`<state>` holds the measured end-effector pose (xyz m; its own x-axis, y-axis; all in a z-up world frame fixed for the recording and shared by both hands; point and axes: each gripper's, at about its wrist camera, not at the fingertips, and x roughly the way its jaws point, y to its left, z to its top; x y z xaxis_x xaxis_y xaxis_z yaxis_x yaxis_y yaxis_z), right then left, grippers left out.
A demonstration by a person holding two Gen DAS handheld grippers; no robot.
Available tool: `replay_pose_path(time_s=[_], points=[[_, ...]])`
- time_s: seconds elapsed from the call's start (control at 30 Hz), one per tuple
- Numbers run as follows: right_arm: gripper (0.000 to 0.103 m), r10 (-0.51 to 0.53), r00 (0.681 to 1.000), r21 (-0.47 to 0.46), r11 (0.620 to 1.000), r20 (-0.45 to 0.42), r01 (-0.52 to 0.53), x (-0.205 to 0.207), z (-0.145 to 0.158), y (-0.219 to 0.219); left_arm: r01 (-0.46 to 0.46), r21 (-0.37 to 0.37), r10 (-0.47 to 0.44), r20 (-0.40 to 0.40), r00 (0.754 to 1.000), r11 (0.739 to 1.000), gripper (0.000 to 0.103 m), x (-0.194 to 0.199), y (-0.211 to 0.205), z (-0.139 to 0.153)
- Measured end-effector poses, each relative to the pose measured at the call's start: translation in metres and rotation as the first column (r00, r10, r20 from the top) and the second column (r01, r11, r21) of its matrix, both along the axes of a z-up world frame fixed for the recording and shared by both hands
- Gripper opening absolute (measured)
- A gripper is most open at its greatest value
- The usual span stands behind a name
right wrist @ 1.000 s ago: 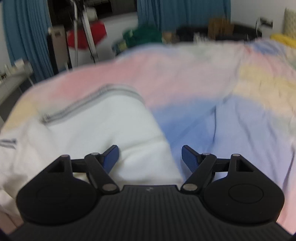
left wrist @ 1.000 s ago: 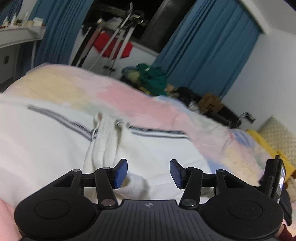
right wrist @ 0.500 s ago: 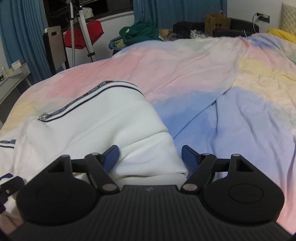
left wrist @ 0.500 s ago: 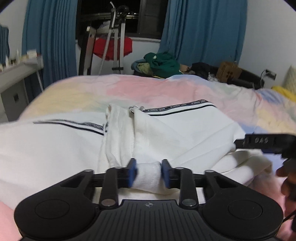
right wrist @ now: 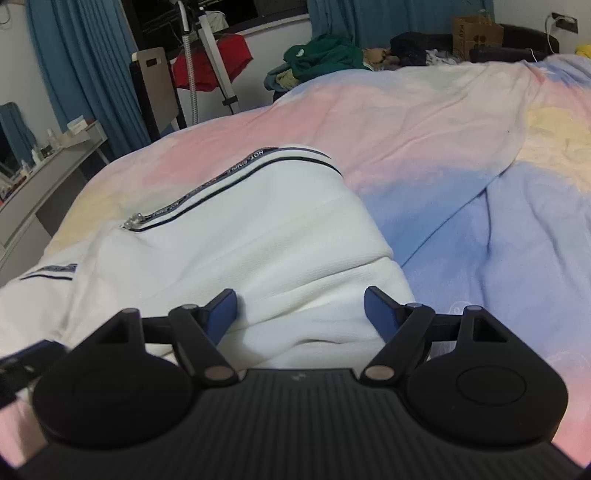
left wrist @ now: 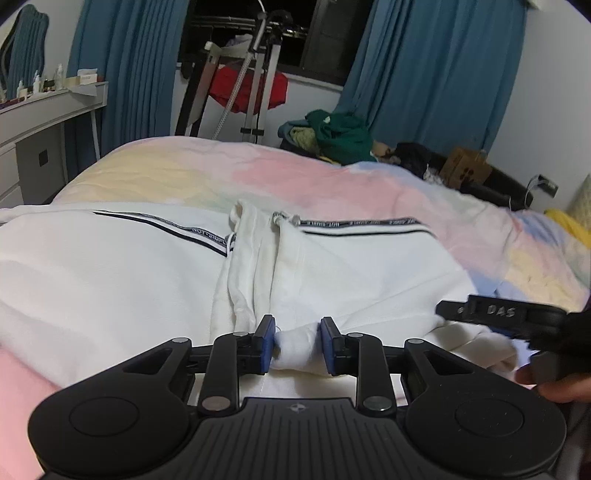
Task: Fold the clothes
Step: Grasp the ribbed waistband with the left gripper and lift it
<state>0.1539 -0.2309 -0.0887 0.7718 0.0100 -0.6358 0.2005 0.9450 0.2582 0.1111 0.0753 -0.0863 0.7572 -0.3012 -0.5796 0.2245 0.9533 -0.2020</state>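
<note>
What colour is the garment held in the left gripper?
White garment with dark striped trim, clearest in the left wrist view, pinched by the left gripper.

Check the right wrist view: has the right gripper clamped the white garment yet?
No, the right gripper stands wide open, its blue pads apart over the white garment.

The letters "DAS" stand in raised black on the black arm of the right gripper [left wrist: 495,312], to the right of the white garment [left wrist: 110,266]; the dark woven tape [right wrist: 258,157] along the garment's far edge carries repeating pale lettering, of which "NOT" can be made out and the rest is too small to read; the brown cardboard box [right wrist: 476,31], far behind the garment, bears dark print that begins "MA", the remainder unclear.
</note>
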Motion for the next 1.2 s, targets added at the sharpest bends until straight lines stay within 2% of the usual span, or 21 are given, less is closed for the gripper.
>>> replay_pose_path(time_s=[0.1, 0.17, 0.2, 0.27, 0.33, 0.47, 0.53, 0.6, 0.73, 0.83, 0.9, 0.93, 1.0, 1.1, 1.13, 1.2], points=[[0.078, -0.002, 1.0, 0.004, 1.0, 0.002, 0.002, -0.001, 0.0, 0.001, -0.058, -0.015, 0.058, -0.003, 0.998, 0.998, 0.036, -0.013, 0.01, 0.009], [0.078, -0.001, 1.0, 0.0, 1.0, 0.005, 0.001, -0.001, 0.0, 0.002, -0.099, -0.051, 0.099, -0.011, 0.995, 0.994, 0.059, -0.02, 0.02, 0.014], [0.078, -0.001, 1.0, -0.004, 1.0, 0.005, 0.001, -0.002, 0.0, 0.003, -0.122, -0.076, 0.121, -0.017, 0.992, 0.99, 0.064, -0.024, 0.026, 0.016], [0.078, -0.004, 1.0, -0.011, 1.0, 0.006, 0.004, -0.002, 0.0, 0.004, -0.192, -0.113, 0.189, -0.037, 0.981, 0.975, 0.085, -0.027, 0.041, 0.018], [0.078, -0.008, 1.0, -0.018, 1.0, 0.009, 0.008, -0.003, 0.001, 0.005, -0.292, -0.123, 0.286, -0.064, 0.956, 0.948, 0.091, -0.024, 0.055, 0.016], [0.079, -0.015, 1.0, -0.042, 0.999, 0.015, 0.015, -0.002, 0.0, 0.008, -0.473, -0.147, 0.453, -0.154, 0.878, 0.869, 0.092, -0.011, 0.087, 0.005], [0.079, -0.015, 1.0, -0.059, 0.998, 0.017, 0.016, -0.002, -0.001, 0.011, -0.547, -0.211, 0.509, -0.207, 0.835, 0.81, 0.092, -0.005, 0.107, -0.001], [0.08, -0.014, 1.0, -0.074, 0.997, 0.02, 0.015, -0.002, -0.001, 0.013, -0.61, -0.294, 0.553, -0.258, 0.792, 0.736, 0.092, -0.001, 0.13, -0.007], [0.078, -0.023, 0.999, -0.078, 0.997, 0.027, 0.025, -0.004, 0.003, 0.013, -0.705, -0.438, 0.604, -0.368, 0.707, 0.558, 0.084, 0.002, 0.179, -0.024], [0.078, -0.04, 0.998, -0.048, 0.998, 0.048, 0.042, -0.009, 0.008, 0.009, -0.751, -0.504, 0.664, -0.388, 0.639, 0.427, 0.074, -0.004, 0.211, -0.031], [0.078, -0.046, 0.997, -0.029, 0.998, 0.058, 0.048, -0.013, 0.011, 0.006, -0.774, -0.519, 0.702, -0.393, 0.593, 0.363, 0.074, -0.005, 0.229, -0.031], [0.078, -0.042, 0.998, -0.033, 0.999, 0.052, 0.043, -0.013, 0.01, 0.006, -0.785, -0.509, 0.713, -0.397, 0.577, 0.352, 0.074, -0.002, 0.235, -0.03], [0.078, -0.006, 0.999, -0.071, 0.997, 0.034, 0.008, -0.01, -0.001, 0.011, -0.8, -0.455, 0.72, -0.389, 0.574, 0.391, 0.073, 0.011, 0.244, -0.025], [0.08, 0.011, 1.0, -0.099, 0.995, 0.013, -0.01, -0.007, -0.014, 0.016, -0.81, -0.405, 0.75, -0.344, 0.565, 0.424, 0.07, 0.025, 0.253, -0.018], [0.08, 0.011, 1.0, -0.096, 0.995, 0.016, -0.009, -0.007, -0.015, 0.016, -0.808, -0.398, 0.752, -0.334, 0.569, 0.435, 0.064, 0.028, 0.256, -0.018], [0.081, 0.009, 1.0, -0.087, 0.996, 0.02, -0.008, -0.008, -0.016, 0.016, -0.793, -0.377, 0.746, -0.301, 0.594, 0.479, 0.049, 0.037, 0.255, -0.015]])
